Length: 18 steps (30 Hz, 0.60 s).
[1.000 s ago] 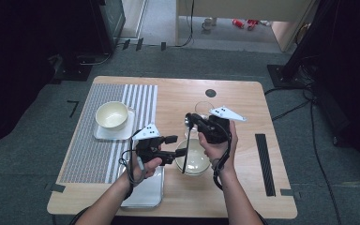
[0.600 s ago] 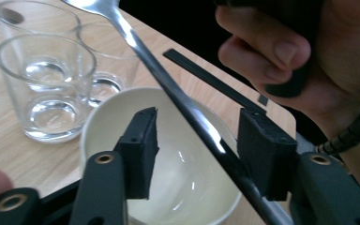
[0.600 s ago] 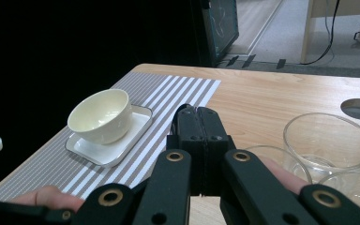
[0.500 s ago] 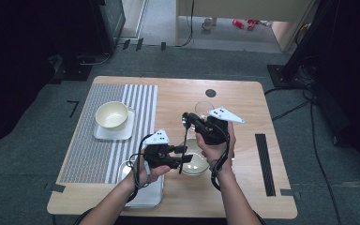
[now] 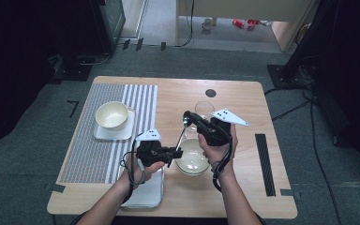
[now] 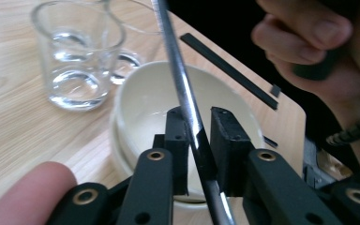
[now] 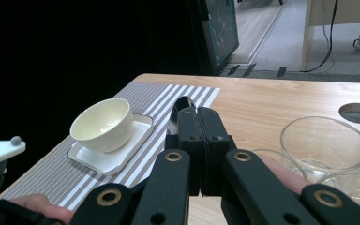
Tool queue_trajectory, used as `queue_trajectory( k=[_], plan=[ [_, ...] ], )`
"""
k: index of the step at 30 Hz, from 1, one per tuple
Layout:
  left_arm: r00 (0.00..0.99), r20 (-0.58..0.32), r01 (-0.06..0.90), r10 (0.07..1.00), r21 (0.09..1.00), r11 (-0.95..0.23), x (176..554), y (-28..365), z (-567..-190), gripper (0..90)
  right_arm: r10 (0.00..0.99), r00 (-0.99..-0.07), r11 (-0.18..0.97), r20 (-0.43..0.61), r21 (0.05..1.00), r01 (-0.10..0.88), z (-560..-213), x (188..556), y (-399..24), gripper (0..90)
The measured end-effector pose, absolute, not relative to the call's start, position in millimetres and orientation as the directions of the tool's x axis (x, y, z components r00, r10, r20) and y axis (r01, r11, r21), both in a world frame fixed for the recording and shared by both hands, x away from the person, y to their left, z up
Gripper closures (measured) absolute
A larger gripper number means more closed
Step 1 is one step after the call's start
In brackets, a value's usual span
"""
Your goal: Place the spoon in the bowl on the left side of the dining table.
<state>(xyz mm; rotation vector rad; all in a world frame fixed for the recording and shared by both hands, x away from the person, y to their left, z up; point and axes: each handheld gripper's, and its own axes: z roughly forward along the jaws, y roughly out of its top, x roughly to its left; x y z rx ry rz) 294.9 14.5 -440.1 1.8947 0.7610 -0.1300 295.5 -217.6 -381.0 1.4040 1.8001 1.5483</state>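
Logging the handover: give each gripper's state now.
Left gripper: jaws closing around the spoon handle.
Right gripper: shut on the spoon.

**Colours and patterns on the desk**

Desk point(image 5: 243, 101) showing light wood grain. Placemat point(image 5: 101, 136) showing grey-white stripes. Both bowls point(image 5: 111, 114) point(image 5: 192, 159) looking cream. Glasses point(image 5: 204, 109) reading clear. Spoon point(image 6: 183, 89) shining silver. Tray point(image 5: 145, 192) looking silver. Grippers point(image 5: 171, 153) point(image 5: 187, 119) showing black.
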Motion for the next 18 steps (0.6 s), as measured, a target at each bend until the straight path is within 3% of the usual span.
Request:
queue_trajectory(
  k=[4,7,18],
  plan=[
    [0.747,-0.453,0.596,0.487,0.780,-0.189,301,27,-441,85.6,0.865,-0.419,-0.086,0.277,0.904,0.419,-382,294,-217,86.8],
    [0.750,-0.417,0.576,0.513,0.794,-0.196,300,32,-437,90.0,0.869,-0.413,-0.078,0.272,0.900,0.430,-383,294,-217,84.9],
    [0.714,-0.366,0.551,0.597,0.820,-0.155,300,57,-431,90.0,0.870,-0.416,-0.066,0.266,0.898,0.436,-385,291,-217,80.6]
  ],
)
